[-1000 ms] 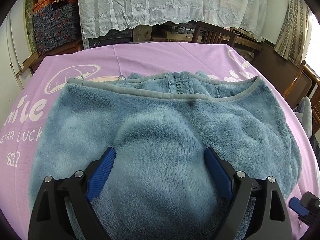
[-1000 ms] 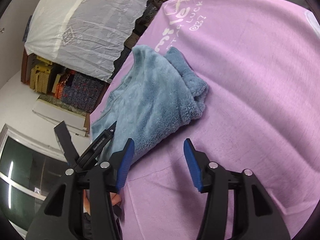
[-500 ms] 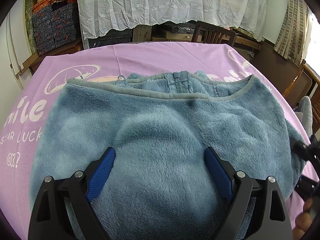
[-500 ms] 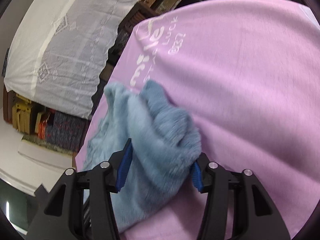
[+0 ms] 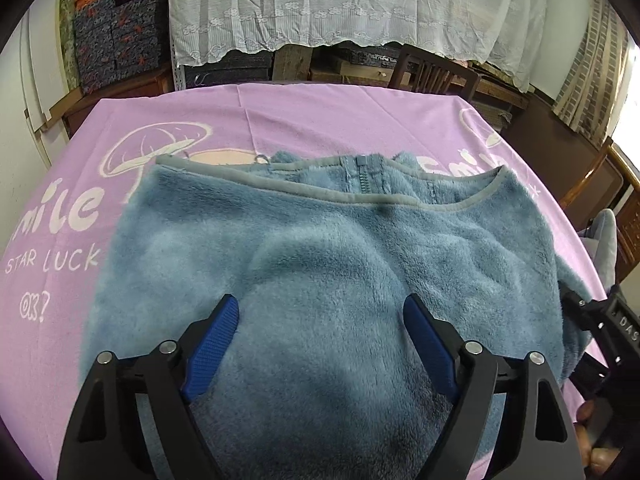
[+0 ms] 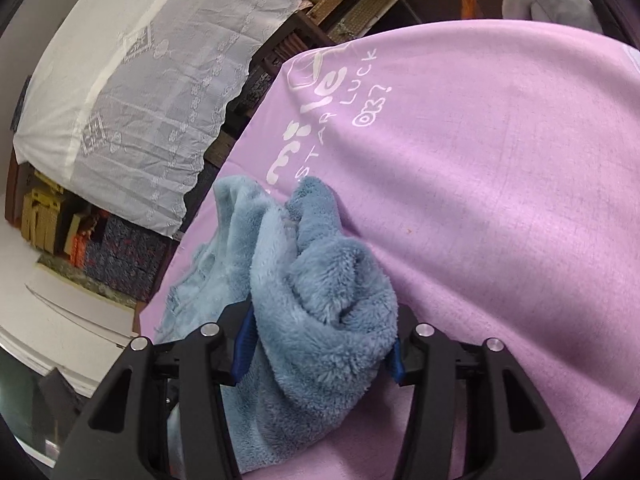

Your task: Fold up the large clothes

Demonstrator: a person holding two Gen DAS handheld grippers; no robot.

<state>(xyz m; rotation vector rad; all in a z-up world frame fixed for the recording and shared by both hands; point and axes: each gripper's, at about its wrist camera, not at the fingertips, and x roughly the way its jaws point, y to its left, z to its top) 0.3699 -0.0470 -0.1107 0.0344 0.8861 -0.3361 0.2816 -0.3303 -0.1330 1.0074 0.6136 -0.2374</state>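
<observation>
Jacket: the fluffy blue jacket (image 5: 328, 280) lies on the pink cloth (image 5: 304, 120).
Left gripper (image 5: 320, 340): spread wide over the fuzz, holding nothing.
Right gripper (image 6: 320, 344): wraps a fat bunch of sleeve (squeezed tight? cannot tell).
Do it well: pinch firmly, lift, lay it flat.

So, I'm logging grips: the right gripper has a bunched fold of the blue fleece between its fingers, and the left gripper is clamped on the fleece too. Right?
Not quite. The left wrist view shows the left gripper open above the blue fleece, clamping nothing. The right gripper does hold a bunched fold.
</observation>
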